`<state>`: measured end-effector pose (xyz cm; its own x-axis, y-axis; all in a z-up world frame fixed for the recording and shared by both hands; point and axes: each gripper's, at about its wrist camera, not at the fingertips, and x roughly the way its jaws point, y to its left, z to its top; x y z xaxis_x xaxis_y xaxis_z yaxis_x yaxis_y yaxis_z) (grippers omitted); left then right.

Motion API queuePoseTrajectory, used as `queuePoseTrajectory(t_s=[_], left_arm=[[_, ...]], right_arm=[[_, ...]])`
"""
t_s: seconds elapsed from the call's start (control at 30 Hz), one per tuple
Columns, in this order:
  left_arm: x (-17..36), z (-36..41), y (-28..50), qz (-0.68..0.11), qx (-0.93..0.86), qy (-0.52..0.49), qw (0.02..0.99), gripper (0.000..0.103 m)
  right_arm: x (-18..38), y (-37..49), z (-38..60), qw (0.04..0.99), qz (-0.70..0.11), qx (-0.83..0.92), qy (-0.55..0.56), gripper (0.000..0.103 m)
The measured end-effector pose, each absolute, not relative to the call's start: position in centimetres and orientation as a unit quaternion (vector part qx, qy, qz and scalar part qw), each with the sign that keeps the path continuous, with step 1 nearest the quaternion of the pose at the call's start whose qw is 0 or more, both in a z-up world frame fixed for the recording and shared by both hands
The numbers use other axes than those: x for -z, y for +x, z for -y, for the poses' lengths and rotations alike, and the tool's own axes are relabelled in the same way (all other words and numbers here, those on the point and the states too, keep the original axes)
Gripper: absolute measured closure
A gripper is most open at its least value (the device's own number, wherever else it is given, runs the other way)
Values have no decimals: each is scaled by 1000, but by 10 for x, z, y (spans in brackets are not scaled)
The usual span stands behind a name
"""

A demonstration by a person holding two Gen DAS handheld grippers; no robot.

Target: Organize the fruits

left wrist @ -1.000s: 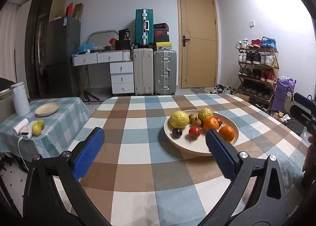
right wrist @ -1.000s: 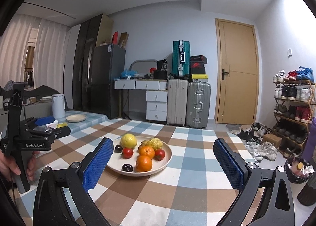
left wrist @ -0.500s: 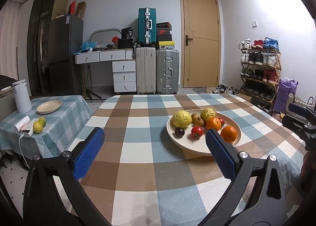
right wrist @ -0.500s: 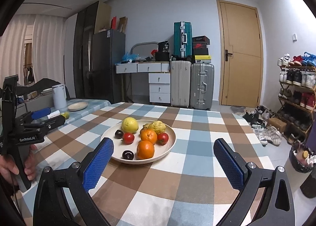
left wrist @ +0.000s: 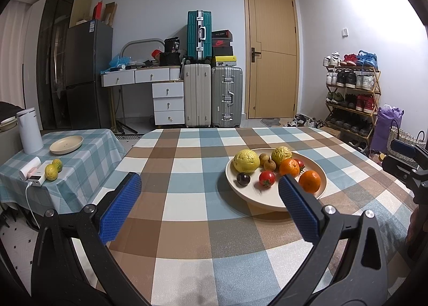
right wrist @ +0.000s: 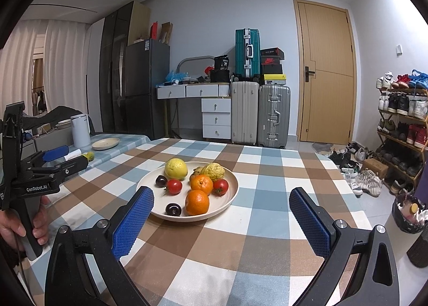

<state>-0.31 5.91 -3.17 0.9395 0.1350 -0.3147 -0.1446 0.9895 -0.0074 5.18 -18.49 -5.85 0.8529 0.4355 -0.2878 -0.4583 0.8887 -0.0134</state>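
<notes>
A cream plate [left wrist: 272, 199] of fruit sits on the checked table [left wrist: 187, 215]. It holds a yellow citrus [left wrist: 246, 160], a bumpy green-yellow fruit [left wrist: 281, 155], two oranges [left wrist: 309, 180], tomatoes [left wrist: 267, 178] and a dark plum [left wrist: 243, 179]. In the right wrist view the plate [right wrist: 230, 193] lies just ahead with the oranges [right wrist: 197, 202] in front. My left gripper [left wrist: 210, 204] is open and empty, left of and short of the plate. My right gripper [right wrist: 222, 212] is open and empty just short of the plate.
A low side table [left wrist: 80, 156] at left carries an empty cream dish [left wrist: 66, 144], a white kettle [left wrist: 29, 130], two lemons [left wrist: 51, 171] and a power bank. Suitcases [left wrist: 198, 94], drawers, a fridge and a door stand behind. A shoe rack [left wrist: 350, 97] is at right.
Both grippers have moved a little closer to the plate and tilted slightly down. Both stay open and empty. The fruit has not moved.
</notes>
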Motion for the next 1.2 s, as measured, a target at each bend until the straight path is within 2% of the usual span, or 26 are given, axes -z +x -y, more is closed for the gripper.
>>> queuePoseTrajectory(t_s=[1.2], left_arm=[[32, -57, -5, -158, -74, -15, 985, 1]], right_arm=[[58, 52, 185, 962, -140, -232, -41, 0]])
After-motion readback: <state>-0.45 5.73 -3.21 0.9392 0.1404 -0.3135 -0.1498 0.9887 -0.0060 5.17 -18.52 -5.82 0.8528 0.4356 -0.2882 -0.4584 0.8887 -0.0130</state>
